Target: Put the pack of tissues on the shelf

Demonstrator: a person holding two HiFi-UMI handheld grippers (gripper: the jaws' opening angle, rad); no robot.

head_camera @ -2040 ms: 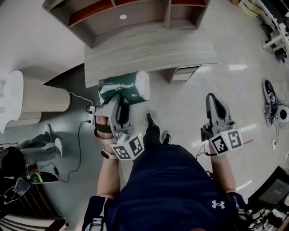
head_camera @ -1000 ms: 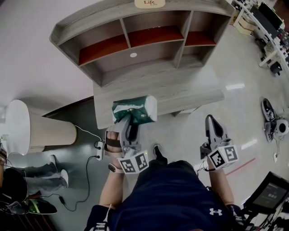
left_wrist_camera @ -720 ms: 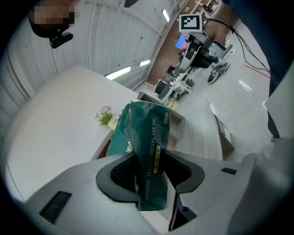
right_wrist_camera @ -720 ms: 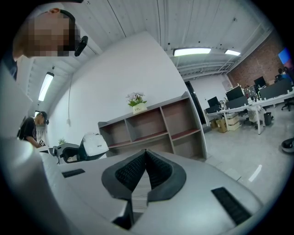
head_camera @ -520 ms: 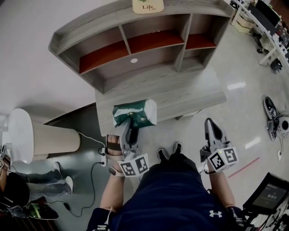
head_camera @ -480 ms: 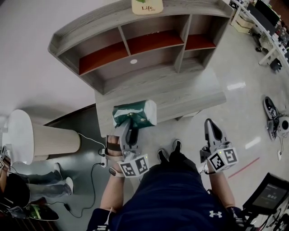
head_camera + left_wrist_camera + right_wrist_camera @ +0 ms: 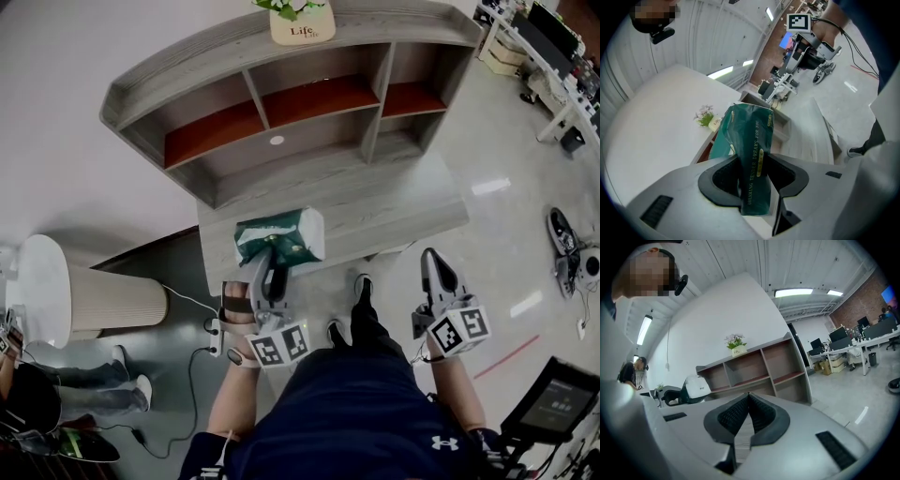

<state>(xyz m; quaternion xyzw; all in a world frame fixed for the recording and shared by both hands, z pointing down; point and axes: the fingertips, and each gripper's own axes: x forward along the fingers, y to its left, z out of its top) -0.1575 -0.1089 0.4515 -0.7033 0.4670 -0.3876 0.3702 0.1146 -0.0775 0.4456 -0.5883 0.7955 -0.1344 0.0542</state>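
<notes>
The pack of tissues [image 7: 279, 236], green and white, is clamped by its end in my left gripper [image 7: 271, 255], which is shut on it. It hangs over the near edge of the grey wooden counter [image 7: 394, 202]. Behind the counter stands the shelf [image 7: 281, 108], a grey frame with red boards and open compartments. In the left gripper view the green pack [image 7: 751, 145] stands upright between the two pads of the left gripper [image 7: 754, 171]. My right gripper [image 7: 431, 264] is held off to the right over the floor, shut and empty; in its own view the right gripper [image 7: 748, 397] has its pads touching.
A small plant pot [image 7: 300, 21] sits on top of the shelf. A white ribbed cylinder [image 7: 66, 291] stands at the left, with cables [image 7: 192, 300] on the dark floor beside it. Shoes [image 7: 562, 234] and desks [image 7: 553, 47] are at the right. A person [image 7: 37, 403] is at the lower left.
The person has stepped toward the shelf, so more of the shelf and its top shows. The left gripper still holds the pack, now over the counter's edge. The right gripper stays shut.
</notes>
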